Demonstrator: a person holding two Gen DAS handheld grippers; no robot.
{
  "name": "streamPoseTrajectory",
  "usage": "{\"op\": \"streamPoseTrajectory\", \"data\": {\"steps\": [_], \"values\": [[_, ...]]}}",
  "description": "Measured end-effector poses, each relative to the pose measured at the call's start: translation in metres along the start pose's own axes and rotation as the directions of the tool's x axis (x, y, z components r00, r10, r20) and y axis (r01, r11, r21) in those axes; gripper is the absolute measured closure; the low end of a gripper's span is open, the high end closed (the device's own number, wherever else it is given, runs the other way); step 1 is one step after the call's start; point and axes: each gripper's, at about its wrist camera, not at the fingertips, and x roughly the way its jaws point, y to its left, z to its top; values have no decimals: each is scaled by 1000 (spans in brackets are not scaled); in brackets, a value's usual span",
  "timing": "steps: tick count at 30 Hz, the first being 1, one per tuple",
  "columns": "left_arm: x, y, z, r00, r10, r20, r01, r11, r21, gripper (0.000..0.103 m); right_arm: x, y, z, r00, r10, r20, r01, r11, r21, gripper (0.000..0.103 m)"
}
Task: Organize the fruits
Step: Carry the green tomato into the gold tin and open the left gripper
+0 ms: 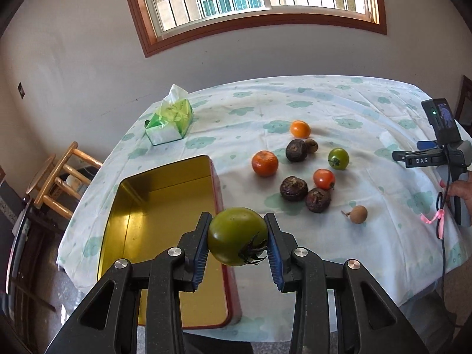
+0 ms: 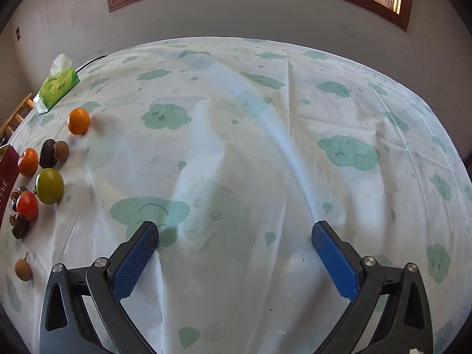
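Sideways, left tool (image 1: 238, 237) pinches green tomato (image 1: 234, 234), stem rightward

The right gripper (image 1: 413, 159) has "DAS" on its side. The red box (image 2: 7, 174), left of the right fingers (image 2: 333, 259), shows "FEE".

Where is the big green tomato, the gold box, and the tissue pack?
big green tomato (image 1: 236, 236): left wrist view, middle of its skin.
gold box (image 1: 165, 203): left wrist view, bare inside floor.
tissue pack (image 2: 57, 87): right wrist view, green top.
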Motion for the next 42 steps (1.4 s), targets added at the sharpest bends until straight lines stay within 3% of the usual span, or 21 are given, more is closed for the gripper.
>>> {"op": "streamPoseTrajectory", "data": {"steps": [9, 14, 31, 42], "values": [[53, 55, -5, 989, 47, -139, -52, 998, -31, 66, -1, 0, -2, 1000, -2, 0, 2, 1000, 6, 0], [79, 74, -1, 981, 77, -180, -81, 997, -16, 66, -1, 0, -2, 1000, -2, 0, 2, 1000, 6, 0], [132, 105, 24, 961, 171, -219, -155, 984, 85, 65, -1, 0, -2, 1000, -2, 0, 2, 1000, 7, 0], [157, 121, 31, 951, 194, -243, -179, 981, 80, 65, -1, 0, -2, 1000, -2, 0, 2, 1000, 7, 0]]}}
